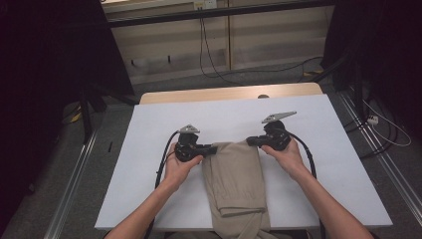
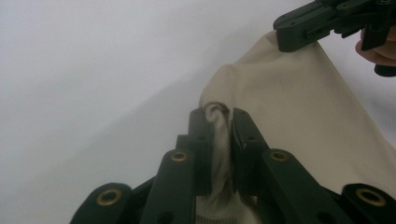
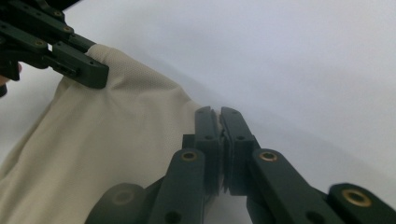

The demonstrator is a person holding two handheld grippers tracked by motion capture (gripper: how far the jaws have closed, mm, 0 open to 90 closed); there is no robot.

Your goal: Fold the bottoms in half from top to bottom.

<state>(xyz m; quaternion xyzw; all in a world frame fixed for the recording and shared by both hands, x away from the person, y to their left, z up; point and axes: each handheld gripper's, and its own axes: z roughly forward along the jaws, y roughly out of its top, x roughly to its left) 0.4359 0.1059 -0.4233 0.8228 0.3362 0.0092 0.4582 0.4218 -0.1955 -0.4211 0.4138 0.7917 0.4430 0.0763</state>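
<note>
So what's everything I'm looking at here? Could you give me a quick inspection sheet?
Surface: white table, wooden strip at far edge.
Job's things: beige trousers, folded, hanging over the near edge.
Clutter: nothing seen.
Grippers: left gripper shut on the trousers' far corner; right gripper shut at the other far corner, cloth in its jaws.
Cables: a black cable trails from each gripper.
Surroundings: dark curtains, floor wires, pale wall.

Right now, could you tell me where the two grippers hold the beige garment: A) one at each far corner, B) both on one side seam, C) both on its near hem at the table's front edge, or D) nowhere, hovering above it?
A: the left gripper and the right gripper each pinch one far corner of the beige garment.
</note>
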